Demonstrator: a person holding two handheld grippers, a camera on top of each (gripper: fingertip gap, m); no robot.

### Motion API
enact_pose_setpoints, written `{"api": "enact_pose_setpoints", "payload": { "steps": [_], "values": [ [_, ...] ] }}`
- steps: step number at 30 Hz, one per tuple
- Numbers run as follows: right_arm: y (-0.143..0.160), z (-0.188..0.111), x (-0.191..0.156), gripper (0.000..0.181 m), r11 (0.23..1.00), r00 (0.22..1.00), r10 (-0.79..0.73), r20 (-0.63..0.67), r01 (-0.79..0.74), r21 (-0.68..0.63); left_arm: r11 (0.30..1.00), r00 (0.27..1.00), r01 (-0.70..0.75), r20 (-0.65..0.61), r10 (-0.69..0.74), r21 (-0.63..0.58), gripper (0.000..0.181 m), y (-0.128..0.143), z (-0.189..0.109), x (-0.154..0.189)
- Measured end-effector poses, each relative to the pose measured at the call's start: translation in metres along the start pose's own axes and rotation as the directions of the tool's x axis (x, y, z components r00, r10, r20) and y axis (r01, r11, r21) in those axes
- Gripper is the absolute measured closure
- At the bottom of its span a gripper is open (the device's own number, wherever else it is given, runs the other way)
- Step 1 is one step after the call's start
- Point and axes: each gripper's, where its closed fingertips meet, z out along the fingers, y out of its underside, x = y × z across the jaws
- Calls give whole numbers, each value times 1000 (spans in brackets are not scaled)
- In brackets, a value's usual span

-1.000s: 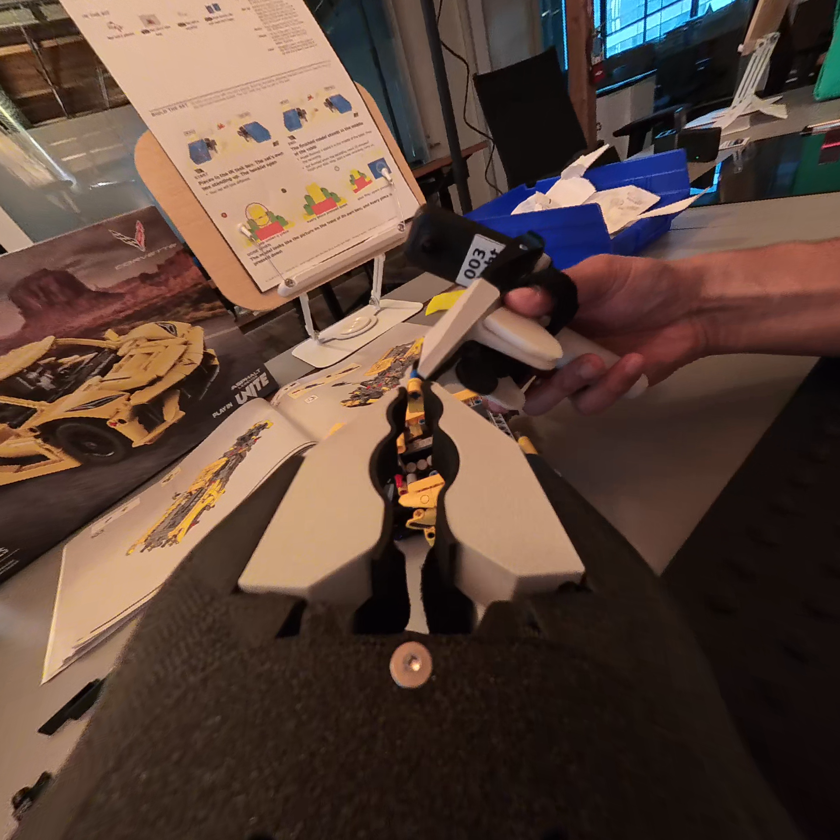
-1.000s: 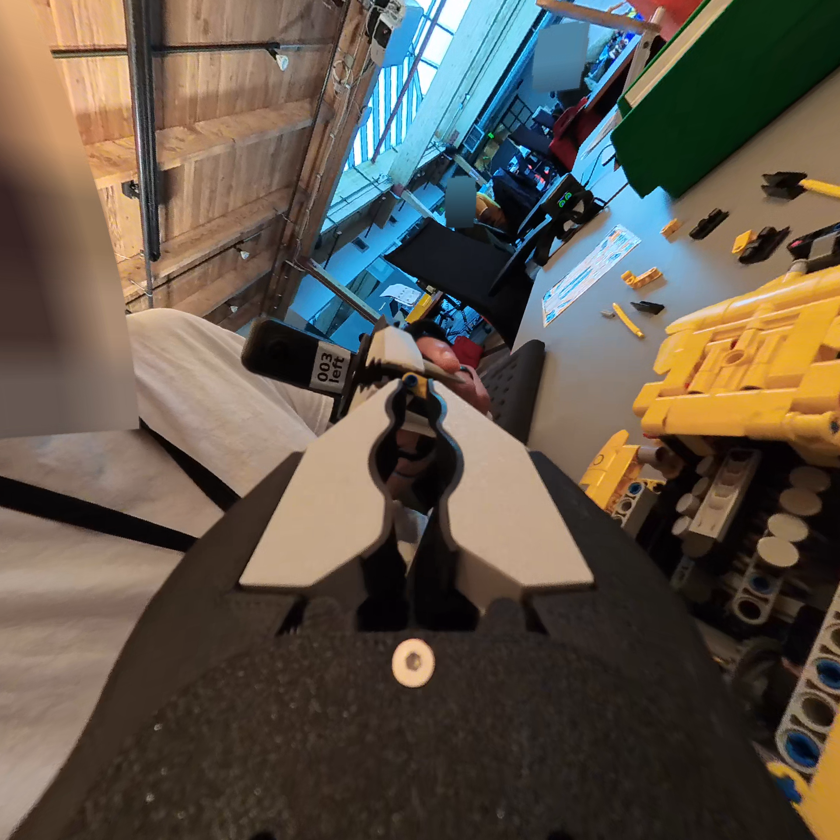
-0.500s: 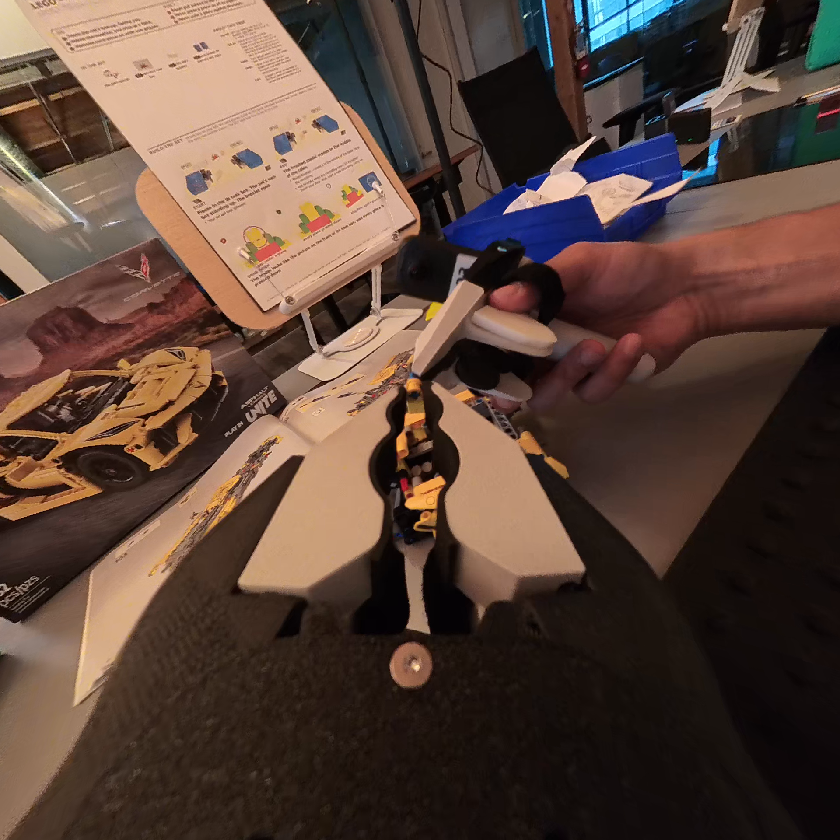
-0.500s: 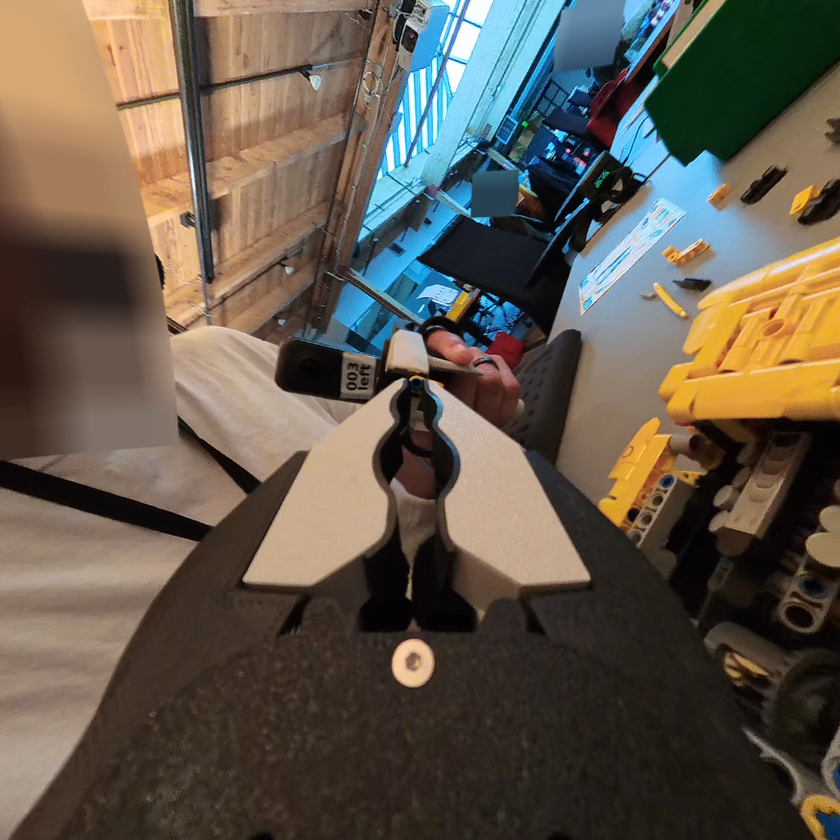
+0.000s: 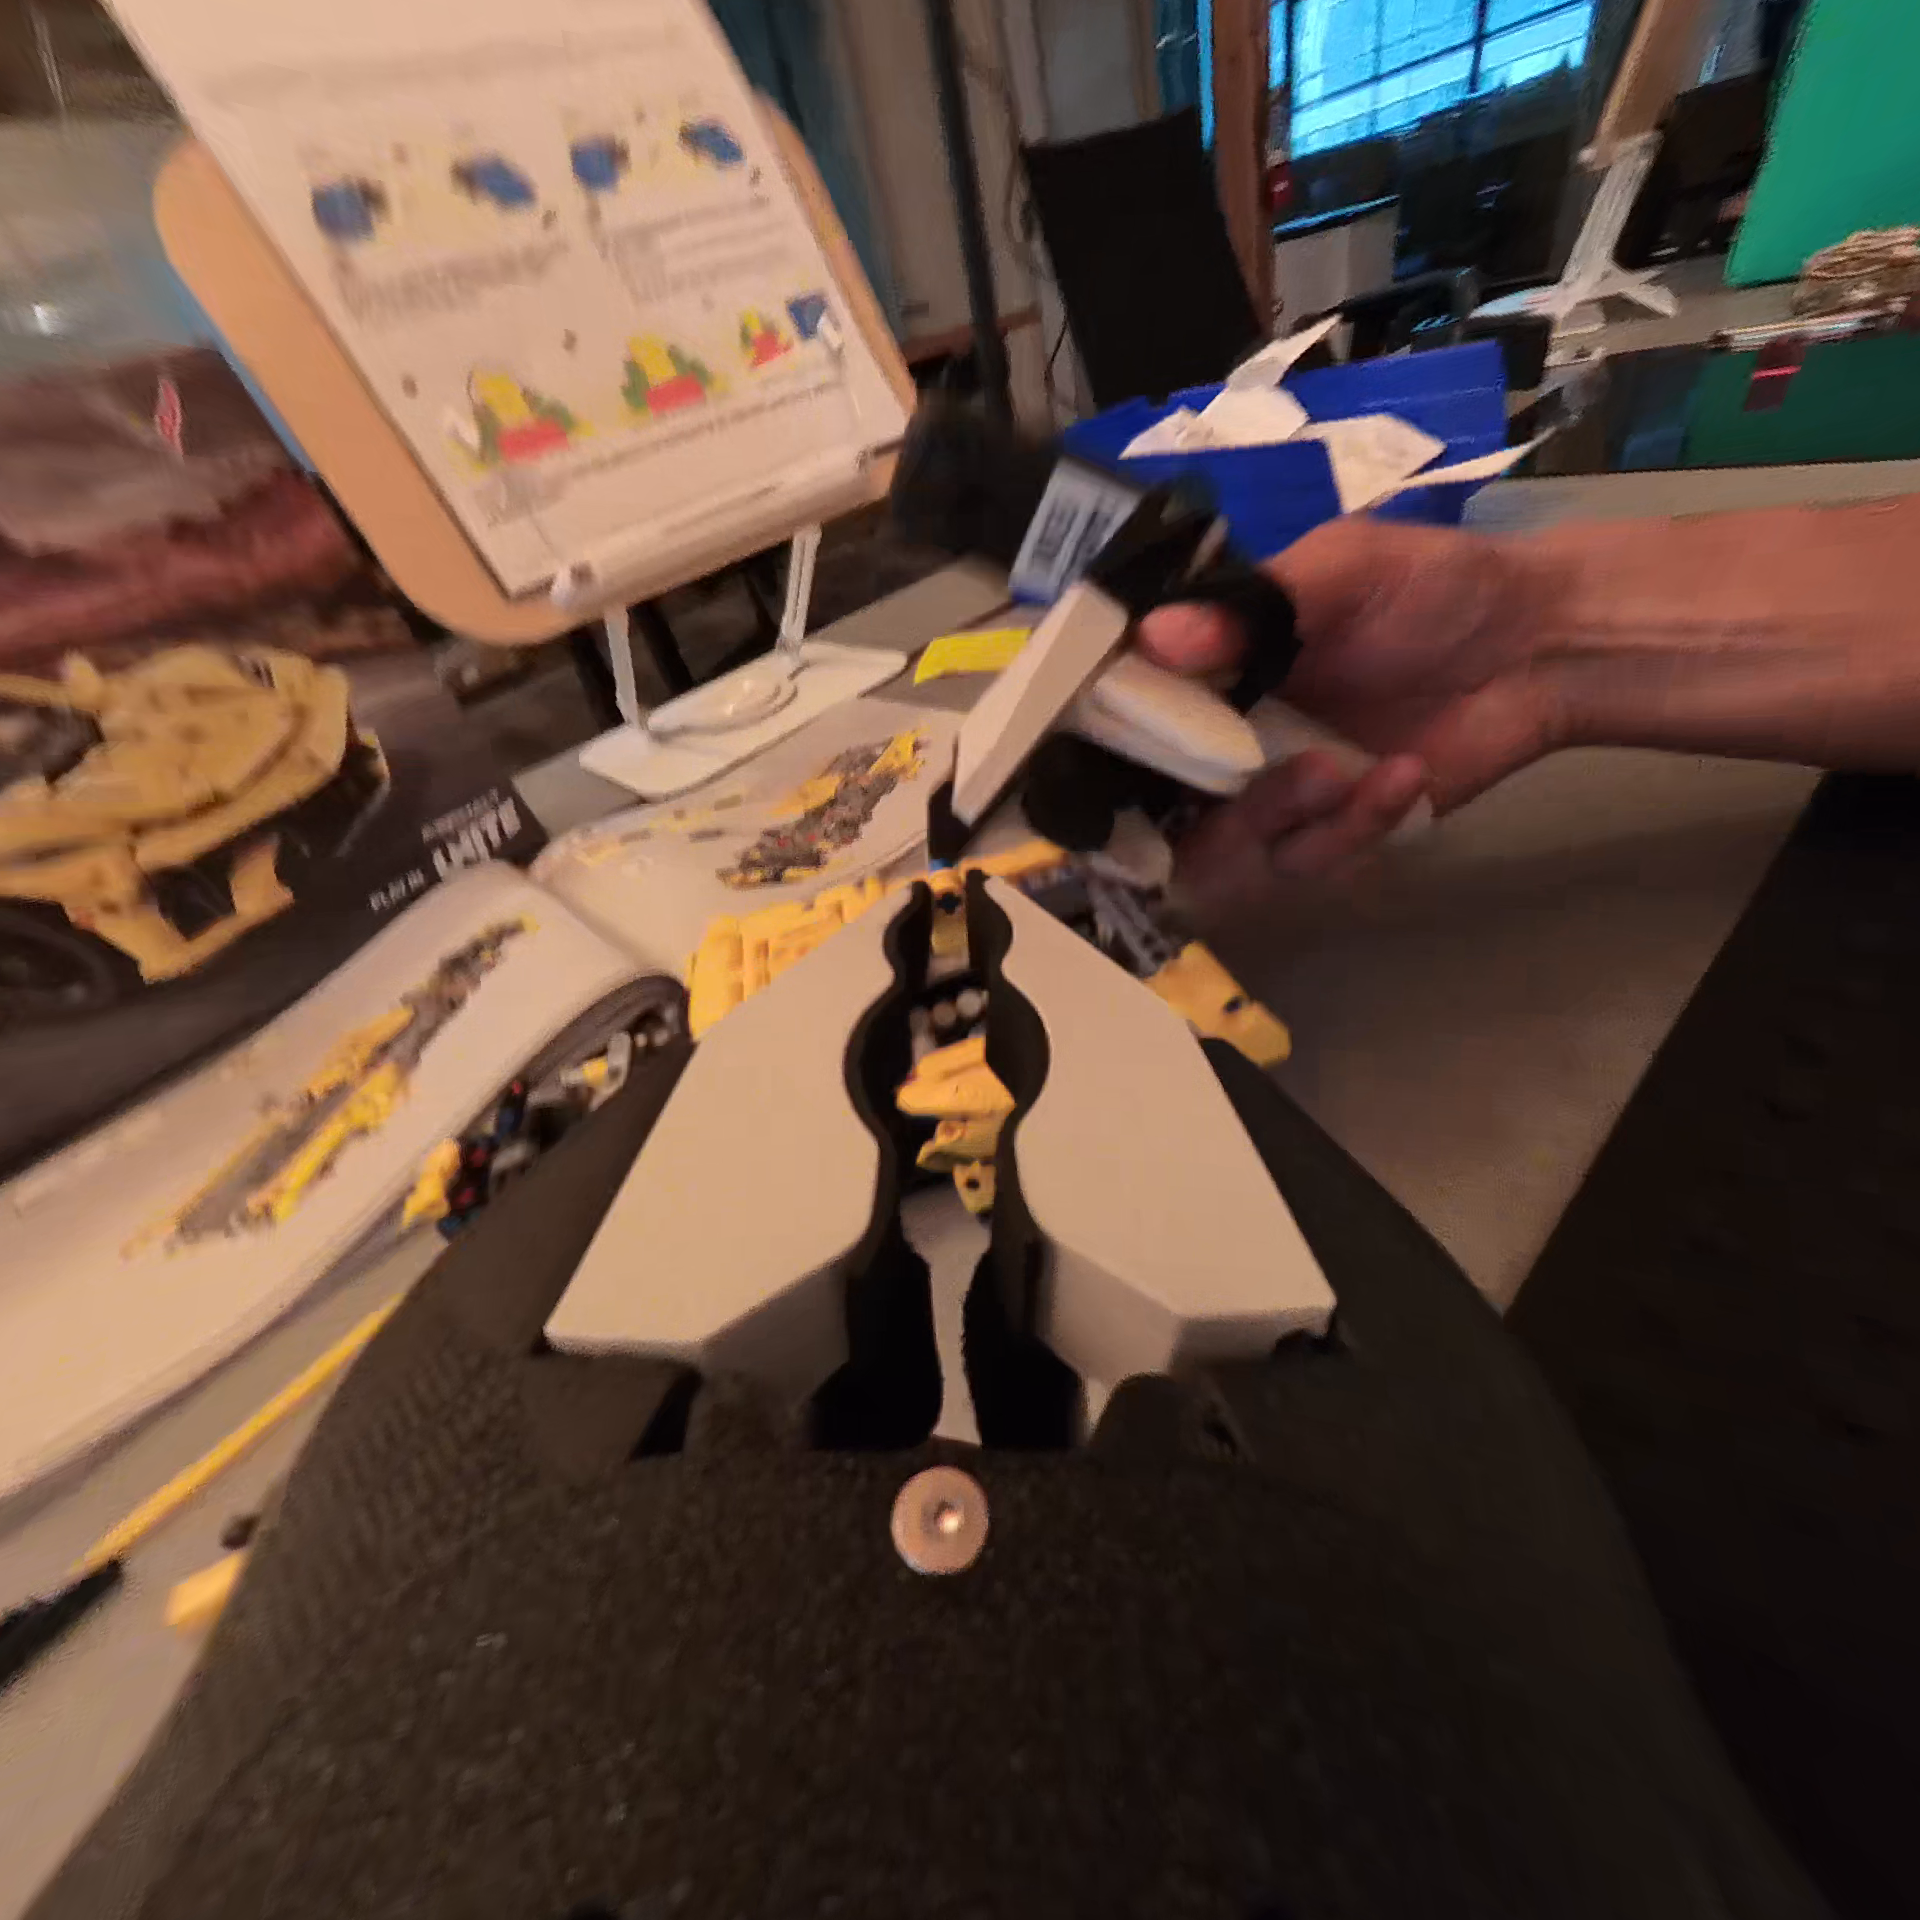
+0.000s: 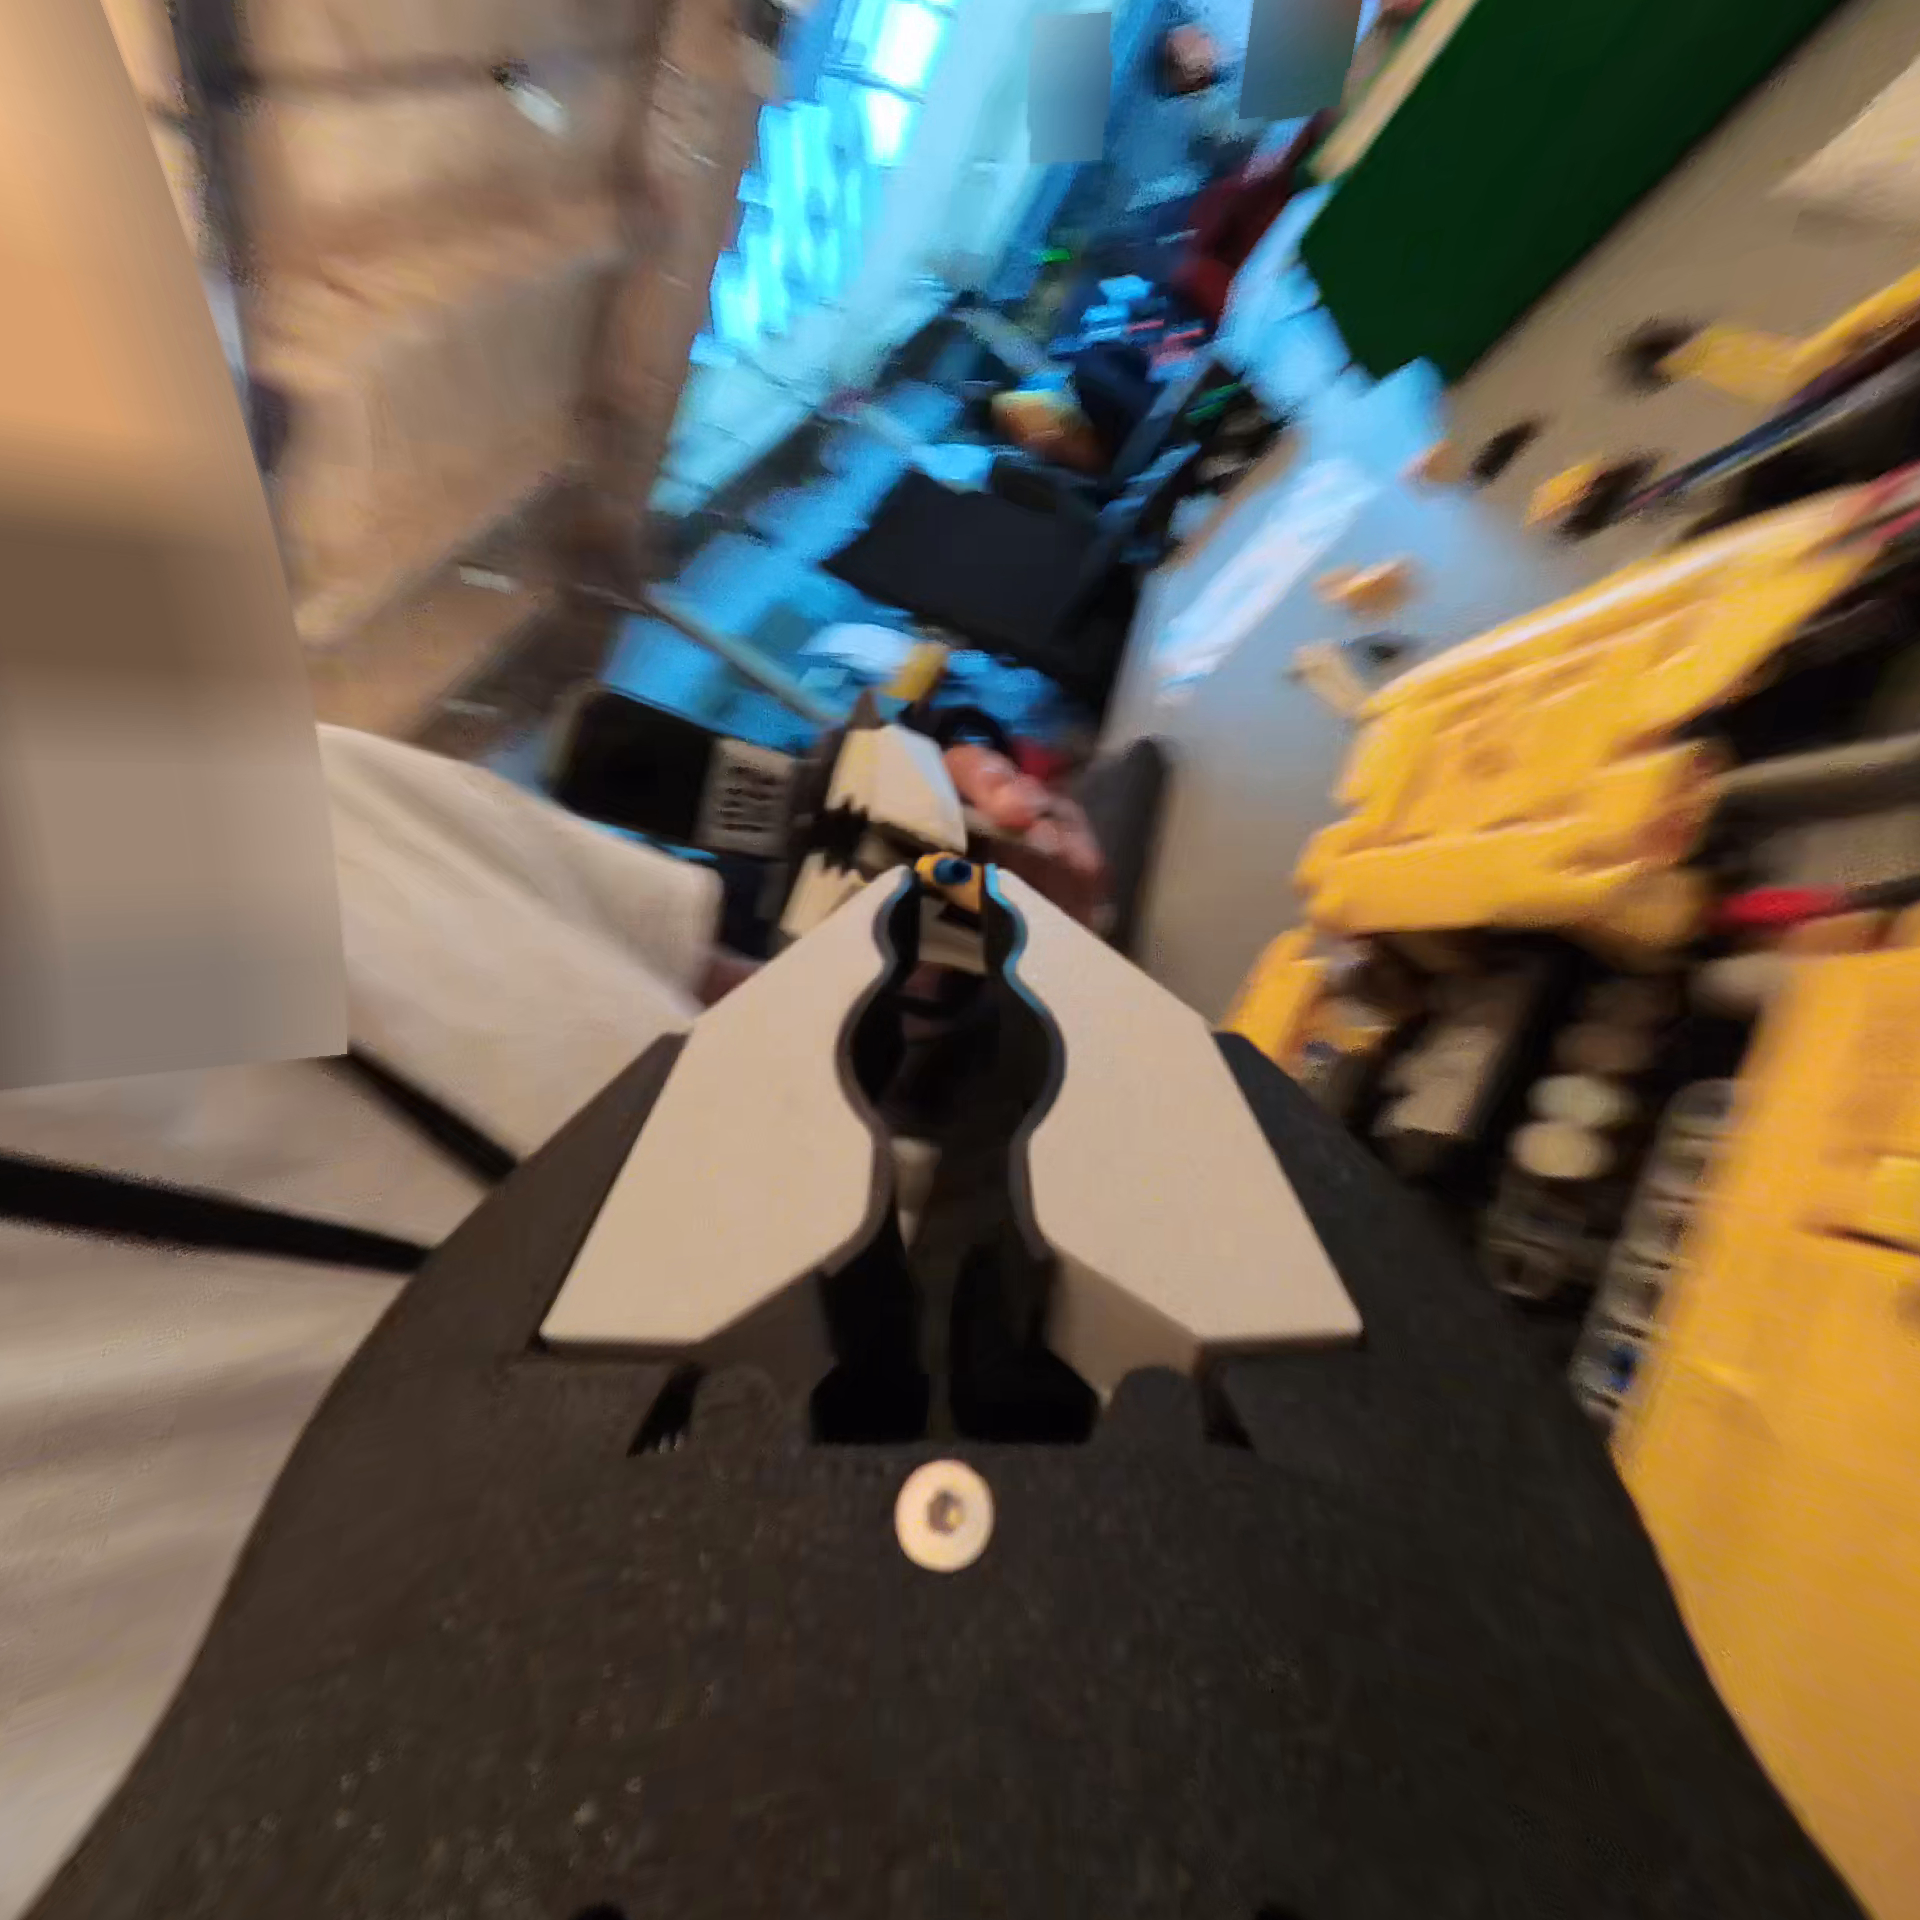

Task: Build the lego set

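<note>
While the yellow car model (image 5: pixel 831 945) is sitting partly built on the tabletop (image 5: pixel 1455 1039) beside the open instruction booklet (image 5: pixel 312 1091), loose pieces (image 6: pixel 1351 582) are waiting unused, so much is left. The left gripper (image 5: pixel 948 891) is nearly closed, apparently empty. The right gripper (image 6: pixel 951 883) is pinching a small yellow-and-blue piece (image 6: pixel 948 871), its long axis probably lying across the fingers.

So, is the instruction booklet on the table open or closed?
Open: the booklet lies spread flat, two pages showing, curving at the middle fold.
</note>
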Motion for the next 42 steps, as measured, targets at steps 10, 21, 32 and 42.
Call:
{"api": "enact_pose_setpoints", "payload": {
  "steps": [10, 21, 32, 42],
  "values": [
    [-24, -52, 84, 121, 831, 589, -556, -587, 391, -396, 966, 988, 153, 60, -143, -209, 175, 46, 37, -11],
    [-22, -46, 94, 151, 710, 485, -704, -519, 483, -513, 867, 873, 480, 167, -458, -132, 176, 48, 45, -18],
    [-29, -50, 98, 166, 818, 449, -574, -684, 349, -458, 451, 440, 883, 105, -892, 134, 175, 48, 44, -37],
    [-27, -48, 100, 167, 848, 380, -525, -762, 308, -431, 352, 331, 914, 127, -935, 204, 175, 53, 41, -38]
  ]
}}
